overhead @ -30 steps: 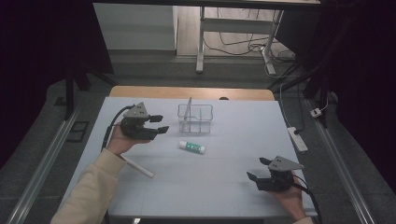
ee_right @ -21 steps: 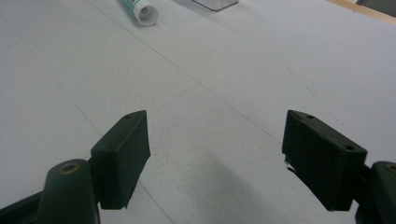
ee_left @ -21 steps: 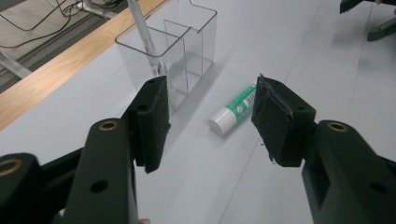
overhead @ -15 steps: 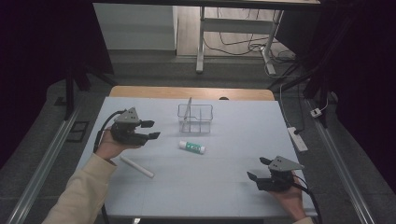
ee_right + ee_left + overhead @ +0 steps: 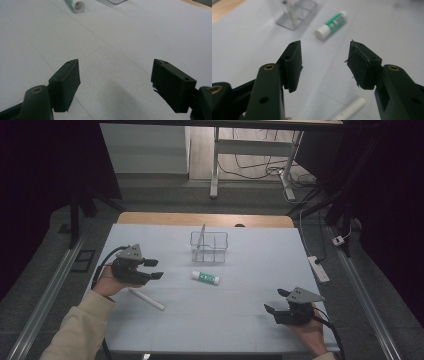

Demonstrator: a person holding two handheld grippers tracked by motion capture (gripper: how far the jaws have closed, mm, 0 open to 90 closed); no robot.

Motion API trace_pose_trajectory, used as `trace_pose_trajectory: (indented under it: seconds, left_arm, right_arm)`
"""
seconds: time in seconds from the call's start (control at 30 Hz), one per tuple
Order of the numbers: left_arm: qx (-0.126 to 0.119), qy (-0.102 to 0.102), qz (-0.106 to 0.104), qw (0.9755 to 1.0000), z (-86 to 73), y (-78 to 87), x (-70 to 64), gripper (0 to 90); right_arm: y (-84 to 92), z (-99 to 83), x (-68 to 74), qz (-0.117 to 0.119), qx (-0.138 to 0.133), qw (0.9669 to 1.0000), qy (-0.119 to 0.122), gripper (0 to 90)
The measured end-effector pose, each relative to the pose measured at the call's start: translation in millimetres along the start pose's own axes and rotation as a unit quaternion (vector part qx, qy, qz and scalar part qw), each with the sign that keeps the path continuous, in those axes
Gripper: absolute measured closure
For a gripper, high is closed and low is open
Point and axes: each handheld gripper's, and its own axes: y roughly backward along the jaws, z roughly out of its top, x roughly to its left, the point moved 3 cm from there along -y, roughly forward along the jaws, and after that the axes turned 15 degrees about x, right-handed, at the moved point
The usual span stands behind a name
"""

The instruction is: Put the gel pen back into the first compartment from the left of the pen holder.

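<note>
White table [image 5: 240, 320] in a dark room, floor cables beyond. Left gripper [image 5: 152, 269] held over the table's left side, jaws apart, empty; white stick [image 5: 146, 298] just beneath, glue stick [image 5: 205, 277] nearby. Right gripper [image 5: 276, 301] near the front right, jaws wide, empty.

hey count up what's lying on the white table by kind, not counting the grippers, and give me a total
Clear divided organizer: 1
Stick standing in the organizer: 1
Green and white glue stick: 1
White stick: 1
Total: 4
</note>
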Motion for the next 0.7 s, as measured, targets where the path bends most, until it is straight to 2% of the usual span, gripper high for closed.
trace_pose_trajectory:
  seconds: [0.27,0.33,0.43,0.7]
  left_arm:
    - [0.036,-0.012,-0.002,0.9993,-7.2,-5.9,-4.2,44.9]
    - [0.047,-0.021,-0.003,0.9987,-9.6,-7.5,-4.9,44.7]
    - [0.049,-0.029,-0.013,0.9983,-12.2,-8.9,-7.3,44.4]
    - [0.073,-0.038,-0.017,0.9965,-18.0,-11.5,-8.3,44.2]
  right_arm:
    - [0.2,0.0,-0.1,-0.001,0.0,1.0,0.002,23.2]
    - [0.1,0.1,-0.2,0.0,-0.001,1.0,0.001,23.2]
    - [0.0,-0.1,-0.2,-0.001,0.001,1.0,0.0,23.2]
    - [-0.3,-0.1,0.0,0.0,0.003,1.0,0.0,23.2]
